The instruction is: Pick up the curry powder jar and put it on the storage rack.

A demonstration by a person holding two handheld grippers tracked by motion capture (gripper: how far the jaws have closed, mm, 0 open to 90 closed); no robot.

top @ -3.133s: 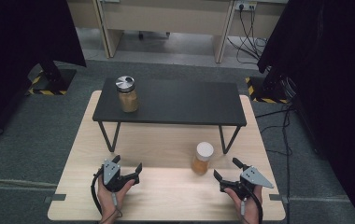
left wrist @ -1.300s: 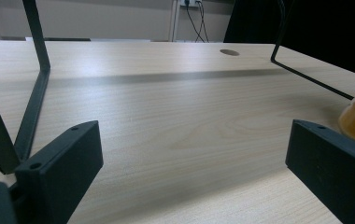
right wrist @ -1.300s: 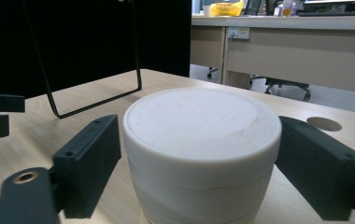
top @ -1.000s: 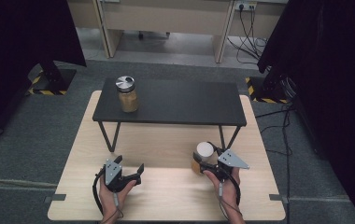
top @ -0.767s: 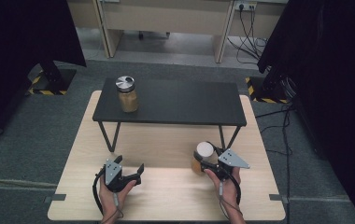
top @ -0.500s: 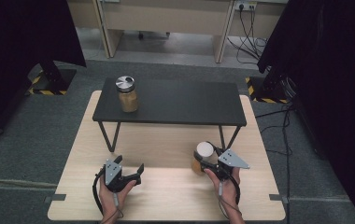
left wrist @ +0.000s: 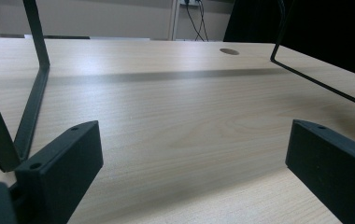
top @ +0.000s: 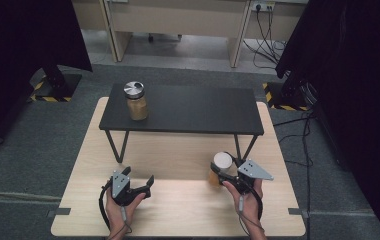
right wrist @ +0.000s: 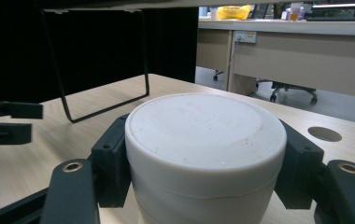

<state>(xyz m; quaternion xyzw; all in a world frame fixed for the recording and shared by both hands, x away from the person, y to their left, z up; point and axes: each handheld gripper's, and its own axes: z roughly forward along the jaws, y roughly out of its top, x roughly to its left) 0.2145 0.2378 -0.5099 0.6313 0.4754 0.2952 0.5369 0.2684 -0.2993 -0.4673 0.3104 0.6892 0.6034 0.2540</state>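
Jaws of the right gripper [top: 224,172] have just been closing and are now clamping the white lid of the jar [top: 220,168], one pad pressing on each side of it in the right gripper view [right wrist: 206,140]. Compared with three seconds ago, that gripper has come up from the desk's near edge to the jar; the jar is sitting where it was, at about 4 o'clock on the desk [top: 178,210], just in front of the shelf's right legs. So the grasp looks made and a lift is likely next.

Left gripper [top: 135,186] is resting at 7 o'clock, jaws standing wide with nothing between them, bare wood ahead [left wrist: 189,140].

Black shelf [top: 183,107] is spanning the desk's far half; a second jar [top: 136,100] with a metal lid is standing at its 10 o'clock corner. Shelf's edge and right leg [top: 243,146] are hanging close over the held jar, so a straight-up lift is risking a bump.
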